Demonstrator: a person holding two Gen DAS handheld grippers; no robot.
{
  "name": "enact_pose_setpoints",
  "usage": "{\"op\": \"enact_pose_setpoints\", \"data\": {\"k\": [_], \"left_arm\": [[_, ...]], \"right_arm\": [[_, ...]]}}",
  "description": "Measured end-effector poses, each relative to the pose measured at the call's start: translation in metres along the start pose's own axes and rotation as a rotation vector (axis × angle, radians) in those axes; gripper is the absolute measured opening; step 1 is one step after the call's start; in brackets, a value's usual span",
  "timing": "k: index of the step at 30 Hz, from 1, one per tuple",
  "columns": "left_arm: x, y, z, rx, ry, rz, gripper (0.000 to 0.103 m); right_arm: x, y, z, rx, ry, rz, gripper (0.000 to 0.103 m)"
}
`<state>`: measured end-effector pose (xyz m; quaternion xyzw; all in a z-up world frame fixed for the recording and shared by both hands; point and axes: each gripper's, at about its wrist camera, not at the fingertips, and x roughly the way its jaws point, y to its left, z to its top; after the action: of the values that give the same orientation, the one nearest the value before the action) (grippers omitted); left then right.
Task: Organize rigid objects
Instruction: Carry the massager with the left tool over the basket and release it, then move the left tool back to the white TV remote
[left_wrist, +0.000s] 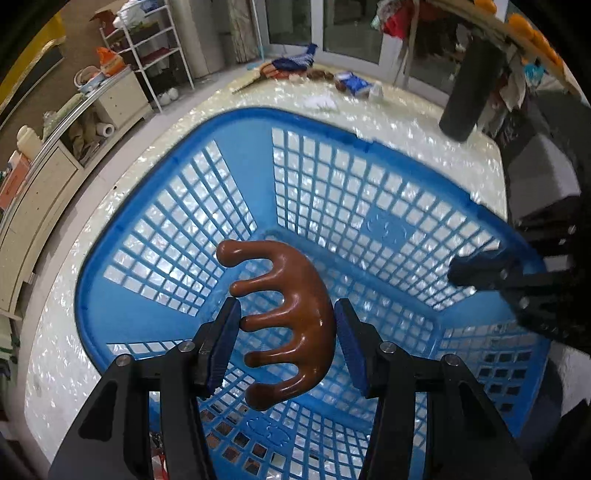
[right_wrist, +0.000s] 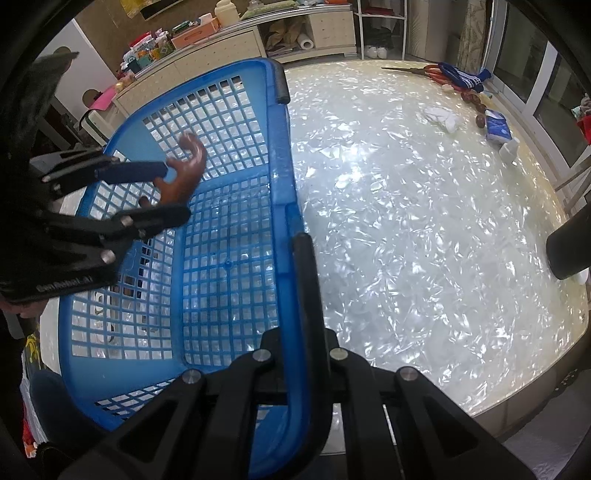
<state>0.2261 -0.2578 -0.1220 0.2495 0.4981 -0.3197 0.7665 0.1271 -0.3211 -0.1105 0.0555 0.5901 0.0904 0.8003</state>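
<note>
Pearly white, with a crinkled mother-of-pearl sheen, the table top (right_wrist: 406, 229) is catching glare across most of the right wrist view, and pale cabinets (right_wrist: 280, 33) crowded with clutter are running along the wall behind it. Sitting on this glossy surface is a blue plastic basket (left_wrist: 177, 155), rectangular with rounded corners, a thick smooth rim and walls and floor moulded as an open square lattice; the shiny table is showing through the holes. Nothing is lying on the basket floor as far as both views show. Hanging above its inside is a brown massage comb (left_wrist: 295, 314), smooth and polished like varnished wood, with a curved back and five fat rounded prongs fanning to the left. The left gripper (left_wrist: 286, 339) is clamping it, one ribbed blue pad pressing a prong and the other the arched back, so the comb is being held over the basket rather than resting in it. The right gripper (right_wrist: 299, 240) is pinching the basket's right-hand rim, its black fingers closed together on the blue wall. At the far edge of the table a small scatter is lying well apart from the basket: orange-handled scissors (right_wrist: 424, 70), a blue-and-white striped cloth (right_wrist: 465, 79), dark brown beads (right_wrist: 476, 107), a blue tissue packet (right_wrist: 496, 127) and a crumpled white tissue (right_wrist: 441, 116).
</note>
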Motion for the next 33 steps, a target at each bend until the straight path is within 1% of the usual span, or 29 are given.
{"op": "enact_pose_setpoints", "data": {"k": [2,5,7,9,10,11,12,14,16,18,20,23,25,27,30,33], "left_arm": [[0.005,0.000,-0.001,0.007,0.018,0.017,0.057],[0.005,-0.001,-0.001,0.015,0.030,0.012,0.057],[0.007,-0.003,-0.001,0.031,0.042,0.028,0.057],[0.007,-0.005,-0.001,0.039,0.042,0.025,0.057],[0.006,-0.006,-0.001,0.041,0.039,0.031,0.059],[0.007,-0.006,0.000,0.036,0.040,0.035,0.065],[0.006,-0.006,0.001,0.029,0.037,0.022,0.072],[0.003,-0.007,0.001,0.034,0.029,0.020,0.081],[-0.001,-0.010,0.000,0.055,0.017,0.025,0.086],[-0.005,-0.009,0.001,0.055,0.015,0.021,0.092],[-0.011,-0.007,0.001,0.051,0.009,0.022,0.094],[-0.026,0.003,0.003,0.022,-0.001,0.042,0.094],[-0.043,0.014,0.004,-0.003,-0.018,0.060,0.095],[-0.063,0.027,0.002,-0.031,-0.036,0.077,0.101],[-0.095,0.048,-0.008,-0.076,-0.054,0.107,0.103],[-0.117,0.066,-0.023,-0.125,-0.039,0.139,0.103]], "right_arm": [[0.000,0.000,-0.001,0.001,-0.002,-0.001,0.003],[0.000,0.000,-0.001,-0.001,-0.003,-0.002,0.003],[0.000,0.000,-0.002,-0.001,-0.004,-0.001,0.003],[0.000,0.001,-0.002,-0.003,-0.004,-0.002,0.003],[0.000,0.000,-0.002,-0.003,-0.004,-0.002,0.003],[0.000,0.000,-0.002,-0.002,-0.004,-0.003,0.003],[0.000,0.000,-0.002,-0.003,-0.004,-0.002,0.003],[0.000,0.000,-0.002,0.001,-0.005,0.000,0.003],[0.000,0.000,-0.002,0.002,-0.005,0.001,0.003],[0.000,0.000,-0.003,0.005,-0.006,0.002,0.003],[0.000,0.000,-0.002,0.005,-0.005,0.002,0.003],[0.000,0.000,-0.002,0.001,-0.005,0.002,0.003],[0.000,0.000,-0.002,-0.001,-0.003,0.003,0.003],[0.000,0.000,-0.002,-0.004,-0.001,0.001,0.003],[0.000,0.000,-0.002,-0.007,0.000,0.003,0.003],[-0.001,0.001,-0.003,-0.009,-0.002,0.002,0.003]]}}
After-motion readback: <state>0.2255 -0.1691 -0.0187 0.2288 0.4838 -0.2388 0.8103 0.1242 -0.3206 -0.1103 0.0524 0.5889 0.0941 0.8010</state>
